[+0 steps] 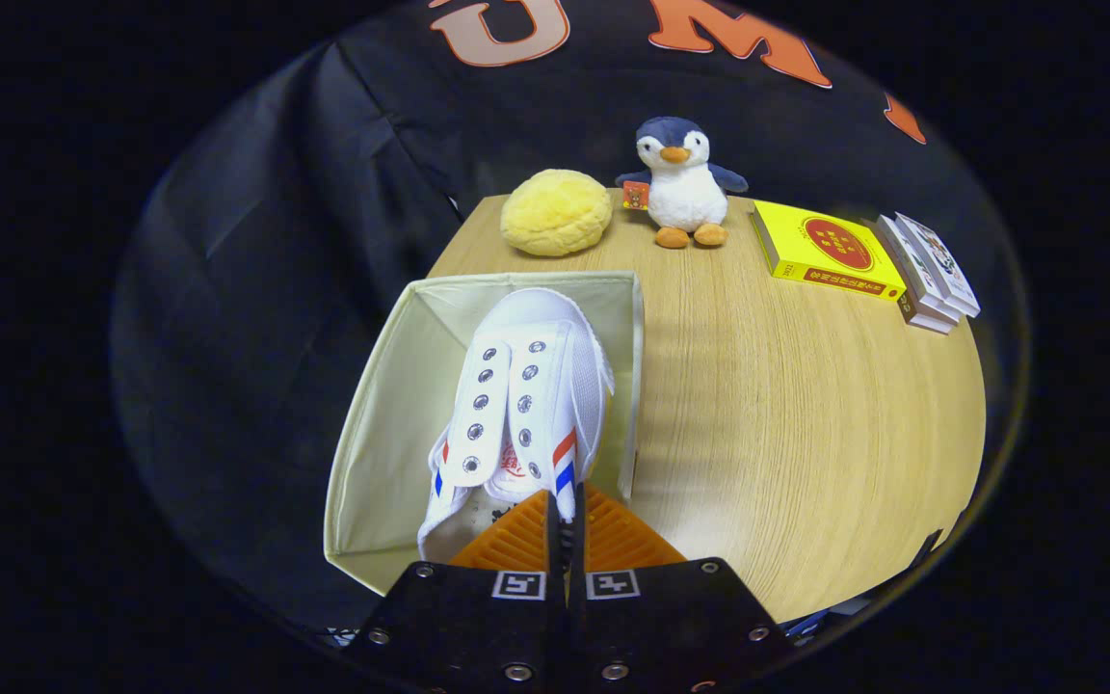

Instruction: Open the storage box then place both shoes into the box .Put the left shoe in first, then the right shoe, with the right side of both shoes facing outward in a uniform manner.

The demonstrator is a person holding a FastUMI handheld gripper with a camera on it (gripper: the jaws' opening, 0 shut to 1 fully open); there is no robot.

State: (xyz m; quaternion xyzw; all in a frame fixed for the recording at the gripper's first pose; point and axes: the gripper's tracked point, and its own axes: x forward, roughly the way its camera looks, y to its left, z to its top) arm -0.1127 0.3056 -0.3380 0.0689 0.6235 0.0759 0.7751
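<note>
A white canvas shoe (516, 405) with red and blue side stripes and metal eyelets hangs toe-forward over the open cream fabric storage box (372, 424). My gripper (565, 516) is shut on the shoe's right collar edge, near the heel, with both fingers pressed on the thin canvas. The shoe's toe points toward the box's far wall, and its body lies within the box's opening, closer to the right wall. How far the sole is from the box floor I cannot tell. The box stands at the left edge of the wooden table (806, 424).
Beyond the box at the table's back sit a yellow round plush cushion (555, 212) and a penguin plush (682, 183). A yellow book (825, 253) and a small stack of books (931, 272) lie at the back right. Bare wood stretches to the right of the box.
</note>
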